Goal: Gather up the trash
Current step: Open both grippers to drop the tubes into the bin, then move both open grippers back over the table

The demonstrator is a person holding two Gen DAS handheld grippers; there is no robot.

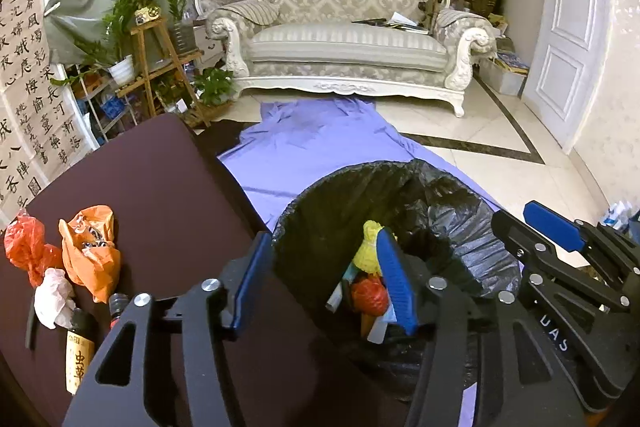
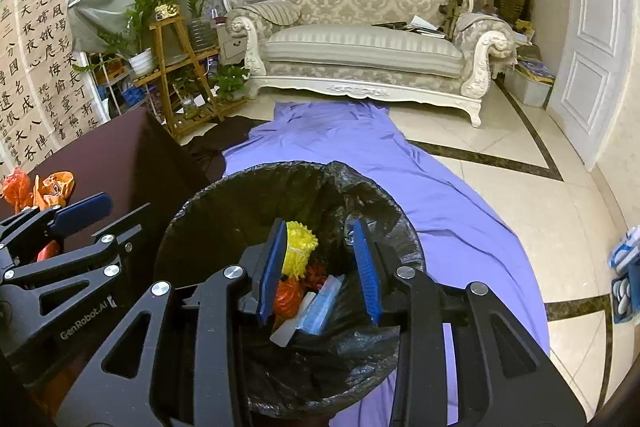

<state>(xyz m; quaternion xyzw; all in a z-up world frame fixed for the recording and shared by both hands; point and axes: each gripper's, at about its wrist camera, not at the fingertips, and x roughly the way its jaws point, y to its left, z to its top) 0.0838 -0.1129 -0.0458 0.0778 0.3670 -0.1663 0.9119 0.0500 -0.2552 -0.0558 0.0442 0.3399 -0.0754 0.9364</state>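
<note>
So I've got both tools parked over the trash bin [image 2: 208, 227], the one with the black liner, sitting on the purple sheet [image 2: 440, 211] on the floor right next to the dark brown counter [image 1: 160, 179]. My left tool [image 1: 324, 279] is spread wide with nothing between its blue pads, one finger over the counter edge and the other over the bin mouth. My right tool [image 2: 320, 267] is released too, hanging right above the bin opening, nothing gripped.

Down in the bin I can see a yellow foam net [image 2: 300, 247], a crumpled red-orange bag [image 2: 290, 297], plus a clear plastic wrapper [image 2: 320, 307] and a white piece I can't identify.

On the counter: an orange plastic bag [image 1: 90, 251], a red plastic bag [image 1: 26, 247], a wad of white tissue [image 1: 54, 297] just beside them, and a small brown bottle [image 1: 80, 347] with a yellow label lying near the front edge.
</note>
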